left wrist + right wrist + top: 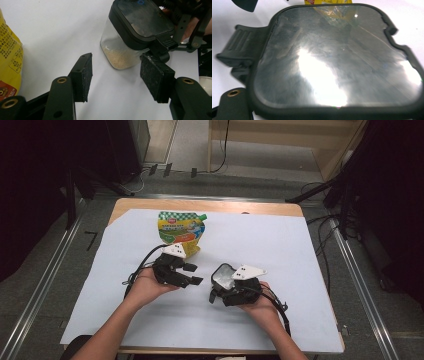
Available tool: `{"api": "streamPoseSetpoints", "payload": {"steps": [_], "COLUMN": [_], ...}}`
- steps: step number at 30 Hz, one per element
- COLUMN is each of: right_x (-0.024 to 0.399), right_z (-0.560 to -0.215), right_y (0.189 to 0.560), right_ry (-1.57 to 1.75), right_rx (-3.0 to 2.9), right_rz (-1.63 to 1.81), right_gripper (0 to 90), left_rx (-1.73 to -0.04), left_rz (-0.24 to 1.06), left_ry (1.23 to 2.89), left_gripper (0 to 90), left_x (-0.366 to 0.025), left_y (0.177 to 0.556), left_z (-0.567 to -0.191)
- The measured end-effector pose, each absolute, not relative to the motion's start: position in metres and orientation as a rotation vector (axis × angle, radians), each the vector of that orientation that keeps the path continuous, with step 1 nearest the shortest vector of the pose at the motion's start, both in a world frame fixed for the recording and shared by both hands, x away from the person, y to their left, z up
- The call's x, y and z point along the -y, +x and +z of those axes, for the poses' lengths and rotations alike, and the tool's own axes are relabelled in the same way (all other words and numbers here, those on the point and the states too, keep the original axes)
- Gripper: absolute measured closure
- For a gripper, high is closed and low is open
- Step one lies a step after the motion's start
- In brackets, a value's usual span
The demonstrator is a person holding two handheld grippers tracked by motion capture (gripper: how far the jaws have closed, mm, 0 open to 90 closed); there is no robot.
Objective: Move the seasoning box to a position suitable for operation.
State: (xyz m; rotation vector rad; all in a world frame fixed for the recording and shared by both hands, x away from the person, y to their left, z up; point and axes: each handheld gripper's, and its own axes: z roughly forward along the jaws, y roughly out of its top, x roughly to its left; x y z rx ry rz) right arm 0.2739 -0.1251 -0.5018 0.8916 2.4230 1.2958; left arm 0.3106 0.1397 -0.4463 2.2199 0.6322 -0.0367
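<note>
Jar in the right gripper, lid on, pouch untouched

The right gripper [227,287] holds a clear jar [125,47] with a black lid [337,57] near the middle of the worktop [300,270], a little toward the near edge; the jar seems clamped in its jaws, though the contact itself is hidden. A shallow layer of pale grains lies in the jar, and the lid with its side latch [161,42] looks closed. The left gripper [192,272] hangs just beside the jar with its jaws spread and nothing between them, one pad close to the latch. The yellow pouch [181,230] lies flat near the far edge, its green cap [203,215] apparently on. By my reading the work is at an early stage: the jar is secured, while opening the lid, and anything involving the pouch, are left.
</note>
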Motion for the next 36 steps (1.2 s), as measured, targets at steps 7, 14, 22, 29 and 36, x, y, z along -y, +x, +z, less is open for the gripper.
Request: {"api": "streamPoseSetpoints", "payload": {"steps": [7, 14, 22, 29, 36], "right_x": [0.145, 0.162, 0.176, 0.184, 0.182], "right_z": [-0.49, -0.478, -0.468, -0.466, -0.47], "right_y": [0.265, 0.251, 0.246, 0.248, 0.253], "right_ry": [0.982, 1.005, 1.028, 1.09, 1.148], "right_rx": [-2.457, -2.448, -2.415, -2.402, -2.409], "right_rz": [1.329, 1.331, 1.324, 1.331, 1.308], "right_gripper": [14.8, 22.7, 48.5, 82.7, 90.0], "left_rx": [-0.623, -0.613, -0.636, -0.628, -0.633], "left_rz": [-0.048, -0.103, -0.181, -0.157, -0.131], "left_ry": [2.227, 2.223, 2.222, 2.22, 2.234], "left_gripper": [46.7, 57.6, 76.9, 90.0, 90.0], "left_x": [-0.138, -0.134, -0.131, -0.124, -0.114], "left_y": [0.311, 0.31, 0.312, 0.318, 0.318], "left_z": [-0.448, -0.447, -0.449, -0.455, -0.46]}}
